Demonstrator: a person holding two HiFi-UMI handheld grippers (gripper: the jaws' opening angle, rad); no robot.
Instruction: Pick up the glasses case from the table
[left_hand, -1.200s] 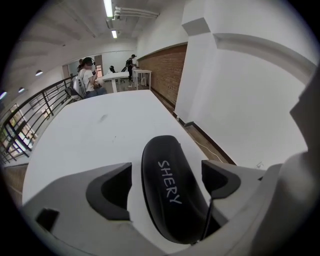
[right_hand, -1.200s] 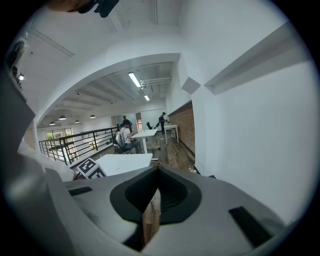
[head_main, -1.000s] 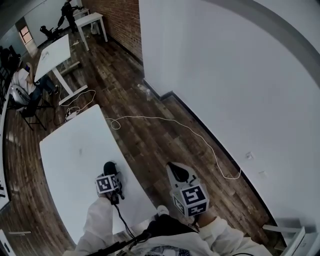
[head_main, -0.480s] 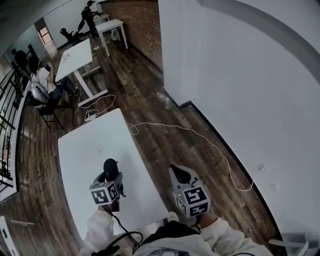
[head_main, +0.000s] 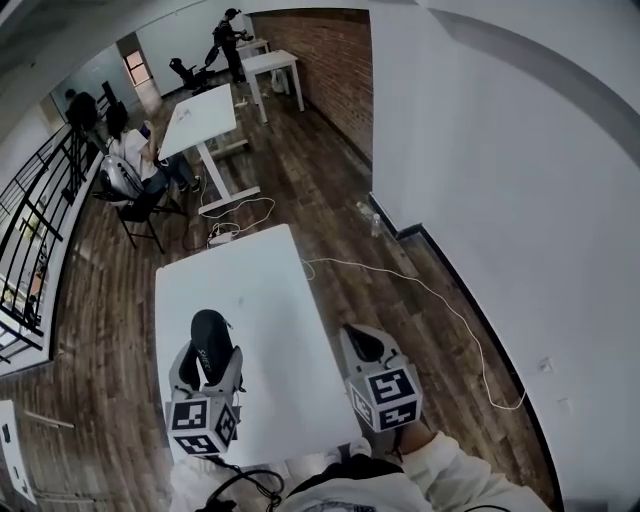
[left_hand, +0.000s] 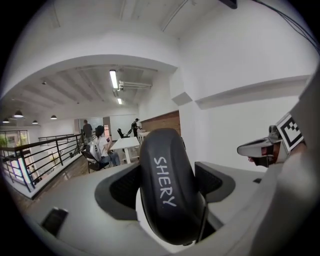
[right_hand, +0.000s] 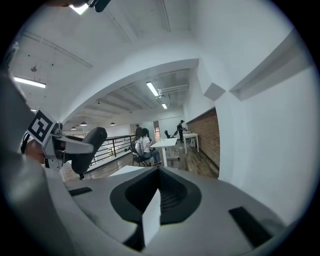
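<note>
Your left tool (head_main: 207, 352) grips the smooth glasses case (head_main: 211, 335) above the desk (head_main: 265, 300), right tool (head_main: 360, 338) closed and empty; tilt or loosen and it could slip out.

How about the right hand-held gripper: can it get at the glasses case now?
Probably yes. The glasses case is clamped in the left hand-held gripper above the table, nothing between it and the right hand-held gripper. Those jaws are together and must open first.
</note>
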